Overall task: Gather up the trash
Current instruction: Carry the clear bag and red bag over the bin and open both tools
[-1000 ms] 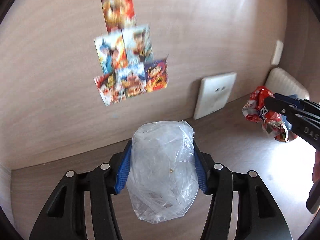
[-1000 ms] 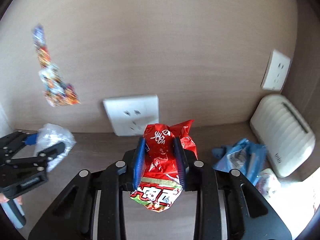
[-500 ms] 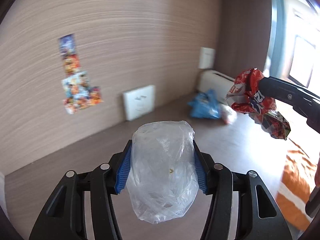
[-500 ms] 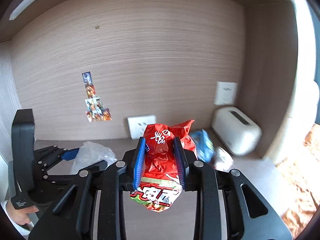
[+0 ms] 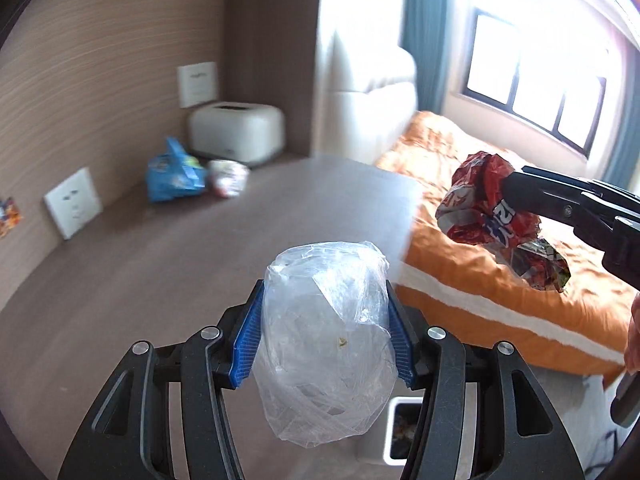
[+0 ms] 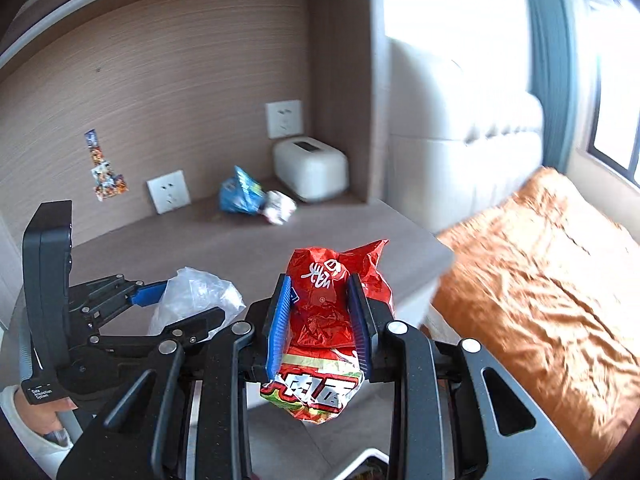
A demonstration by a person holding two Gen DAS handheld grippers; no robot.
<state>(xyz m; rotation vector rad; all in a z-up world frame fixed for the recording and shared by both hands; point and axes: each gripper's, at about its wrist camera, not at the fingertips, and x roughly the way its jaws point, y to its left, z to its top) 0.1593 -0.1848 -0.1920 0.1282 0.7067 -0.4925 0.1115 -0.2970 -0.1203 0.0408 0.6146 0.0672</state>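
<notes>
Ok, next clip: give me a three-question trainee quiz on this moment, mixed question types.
1. True or false: the left tool is shut on a clear plastic bag.
2. What does the right tool hold? A) a blue wrapper B) a red snack bag C) nothing
3. Which two pieces of trash lie on the brown counter beside the white toaster-shaped appliance?

Key:
1. True.
2. B: the red snack bag is clamped between its blue pads.
3. The blue wrapper and a crumpled white wrapper.
</notes>
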